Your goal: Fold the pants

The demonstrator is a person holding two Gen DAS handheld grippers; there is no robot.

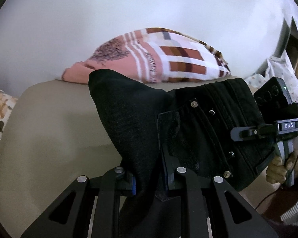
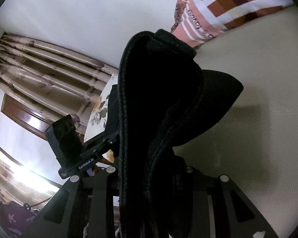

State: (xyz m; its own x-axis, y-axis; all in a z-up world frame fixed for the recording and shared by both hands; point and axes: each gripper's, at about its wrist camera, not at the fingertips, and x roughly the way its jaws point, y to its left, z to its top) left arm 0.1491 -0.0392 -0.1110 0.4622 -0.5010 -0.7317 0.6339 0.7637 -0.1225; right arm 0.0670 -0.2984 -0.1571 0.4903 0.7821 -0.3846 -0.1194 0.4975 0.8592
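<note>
Black pants [image 1: 198,123] hang lifted above a beige bed [image 1: 49,129], stretched between both grippers. My left gripper [image 1: 149,178] is shut on a fold of the dark cloth at the bottom of the left wrist view. To the right, my right gripper [image 1: 241,133] pinches the waistband edge beside the rivets, and a hand [image 1: 278,168] holds its handle. In the right wrist view the pants [image 2: 159,99] fill the centre, their thick seamed waistband running through my right gripper [image 2: 149,176], whose fingertips the cloth hides. The left gripper [image 2: 111,136] grips the far edge.
A pink, brown and white checked pillow [image 1: 168,59] lies at the head of the bed by a white wall. A floral cushion [image 2: 101,109] sits at the bed's side. Beige patterned curtains [image 2: 39,69] and a brown wooden frame [image 2: 19,111] stand beyond. Bare sheet [image 2: 248,119] stretches under the pants.
</note>
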